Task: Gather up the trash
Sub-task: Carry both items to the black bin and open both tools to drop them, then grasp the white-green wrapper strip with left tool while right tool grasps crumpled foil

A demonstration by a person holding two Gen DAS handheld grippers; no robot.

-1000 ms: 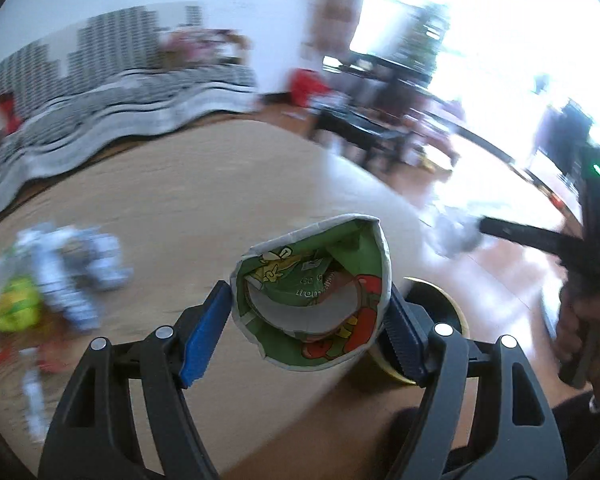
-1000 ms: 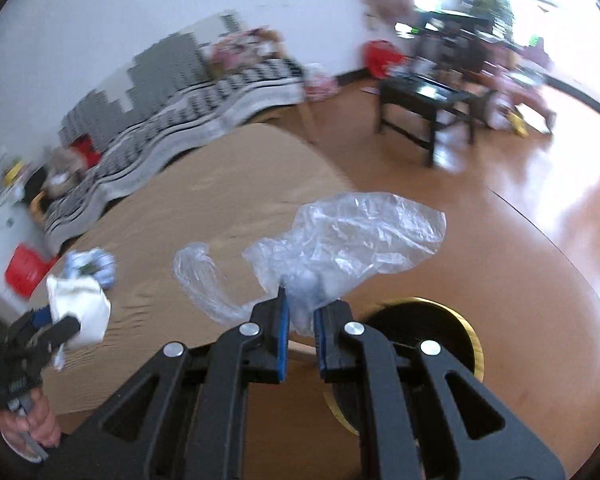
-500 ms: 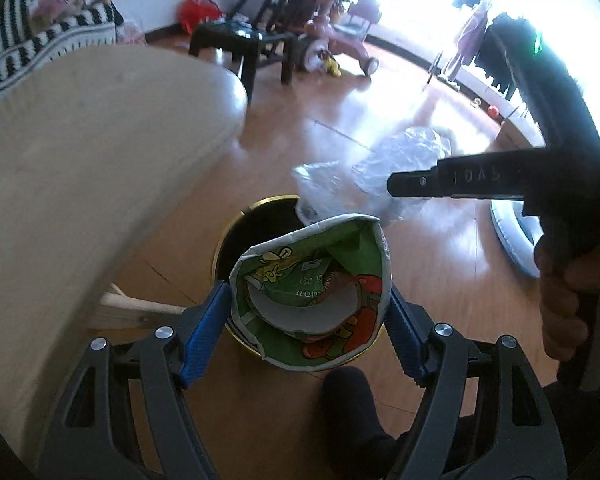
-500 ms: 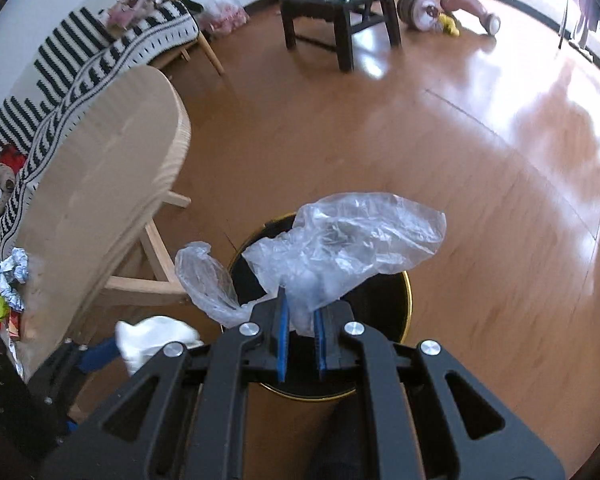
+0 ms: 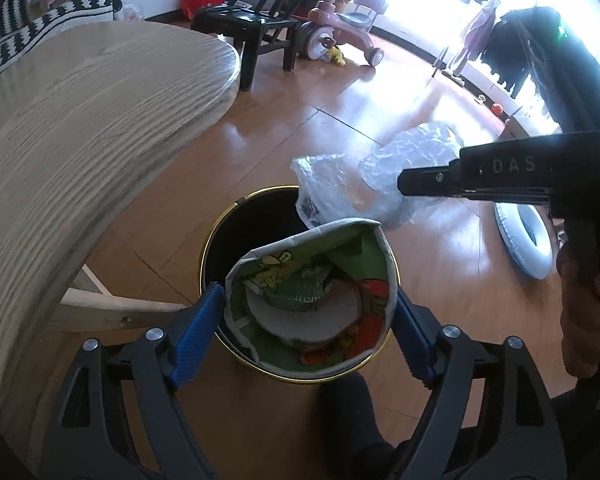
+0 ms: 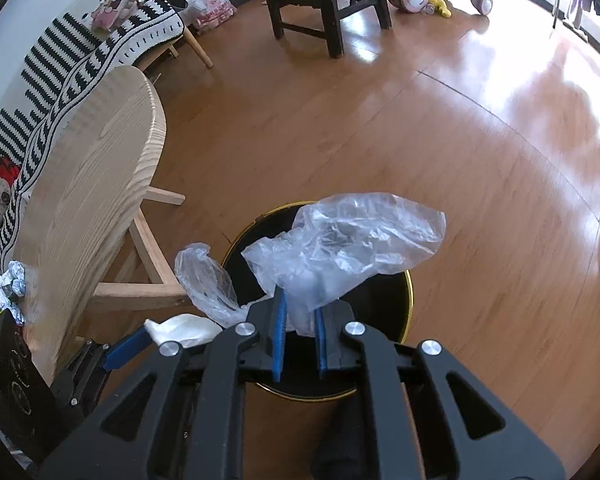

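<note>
Left wrist view: your left gripper (image 5: 308, 316) sits low centre, its blue-padded jaws clamped on either side of a crumpled green printed paper cup (image 5: 312, 300), open mouth toward the camera. The cup is held directly over the black round trash bin with a gold rim (image 5: 236, 240), which stands on the glossy brown wooden floor (image 5: 340, 128). The light wooden round table (image 5: 80, 128) fills the left of the frame, its leg just beside the bin. At right, your right gripper (image 5: 404, 182) reaches in from the edge, with the crumpled clear plastic bag (image 5: 380, 176) bunched at its tip, above the far rim of the bin. A black wooden chair (image 5: 256, 28) and a pink ride-on toy (image 5: 340, 36) stand at the top, well apart from the bin. Right wrist view: your right gripper (image 6: 300, 340) at bottom centre has its blue pads drawn close together, pinching the neck of the clear plastic bag (image 6: 348, 248), which billows above the fingers and hangs over the bin (image 6: 396, 312). At lower left, the left gripper (image 6: 132, 348) shows one blue pad against the pale underside of the cup (image 6: 180, 330). Crumpled foil trash (image 6: 10, 284) lies on the table (image 6: 88, 184) at the far left edge.
</note>
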